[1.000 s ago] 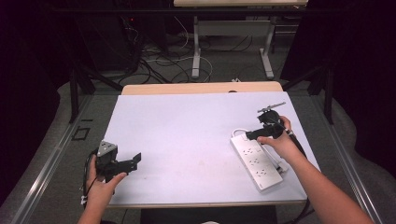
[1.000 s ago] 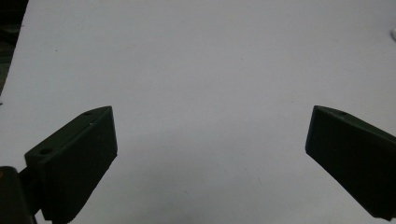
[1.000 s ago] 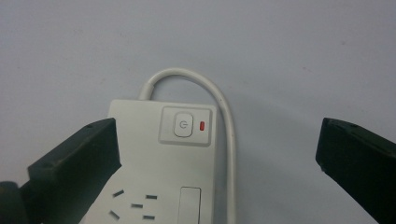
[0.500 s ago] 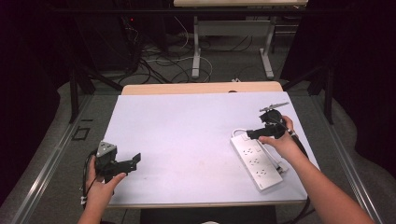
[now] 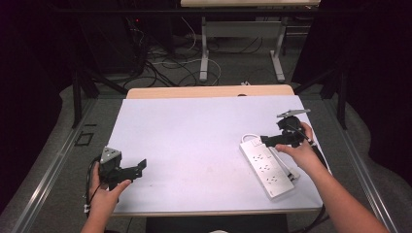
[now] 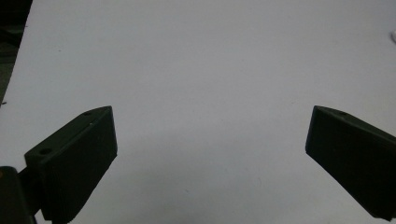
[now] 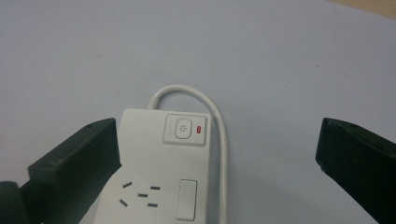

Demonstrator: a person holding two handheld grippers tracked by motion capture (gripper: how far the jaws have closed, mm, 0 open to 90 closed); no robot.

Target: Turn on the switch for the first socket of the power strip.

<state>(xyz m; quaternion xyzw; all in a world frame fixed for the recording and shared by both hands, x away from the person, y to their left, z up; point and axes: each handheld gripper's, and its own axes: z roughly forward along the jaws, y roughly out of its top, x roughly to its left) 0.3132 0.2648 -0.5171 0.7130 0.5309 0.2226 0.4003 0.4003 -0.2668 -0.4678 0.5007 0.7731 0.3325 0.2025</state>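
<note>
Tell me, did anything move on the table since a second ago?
Hardly anything. The right gripper hangs open over the switch end of the white power strip, just where it was, touching nothing. The left gripper waits open at the near left of the table, unmoved. The power strip lies flat in the same spot.

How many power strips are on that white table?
1. The white power strip lies near the table's right edge, under the right gripper; its switch end with the red light sits between that gripper's open jaws.
</note>
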